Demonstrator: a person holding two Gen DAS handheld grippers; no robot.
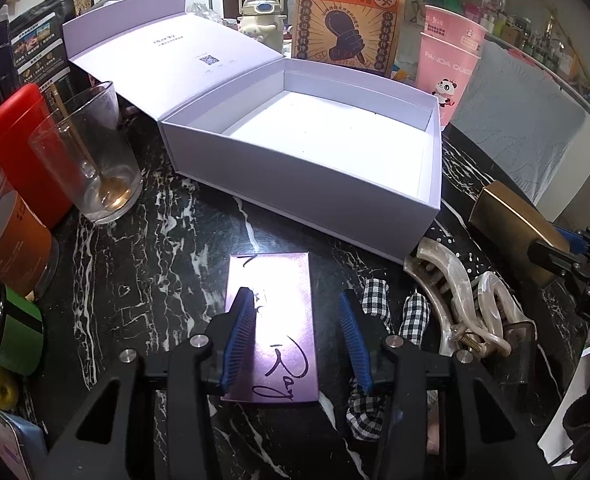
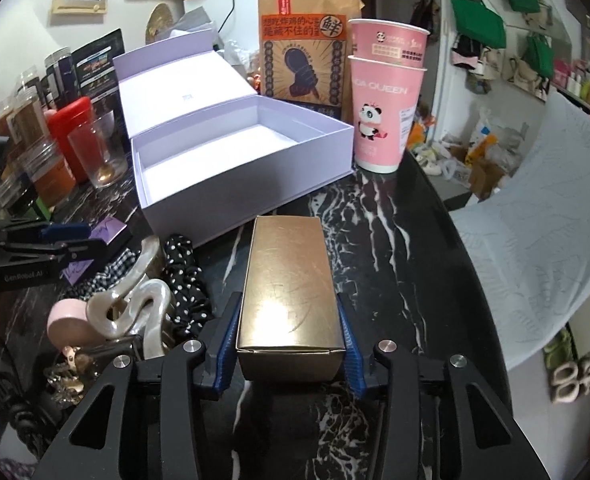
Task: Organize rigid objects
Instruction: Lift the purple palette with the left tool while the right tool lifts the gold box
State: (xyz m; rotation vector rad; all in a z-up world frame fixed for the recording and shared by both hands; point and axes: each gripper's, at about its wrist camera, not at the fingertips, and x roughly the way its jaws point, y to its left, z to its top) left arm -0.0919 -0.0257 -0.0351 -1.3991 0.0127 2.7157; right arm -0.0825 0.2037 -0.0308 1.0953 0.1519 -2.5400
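An open white box (image 1: 307, 184) with its lid laid back sits on the black marble table; it also shows in the right wrist view (image 2: 231, 184) and is empty. My left gripper (image 1: 297, 322) is open above a flat purple box (image 1: 273, 292) with black handwriting, its fingers straddling it without gripping. My right gripper (image 2: 289, 338) is shut on a gold box (image 2: 289, 292), fingers pressed on both long sides. The gold box and right gripper also show in the left wrist view (image 1: 515, 224).
Pearly hair claws (image 1: 455, 292), checked and polka-dot scrunchies (image 2: 185, 280), a glass with a spoon (image 1: 95, 160), red container (image 1: 19, 136), jars, pink cups (image 2: 383, 112) and a paper bag (image 2: 303, 48) crowd the table. The table edge curves at right.
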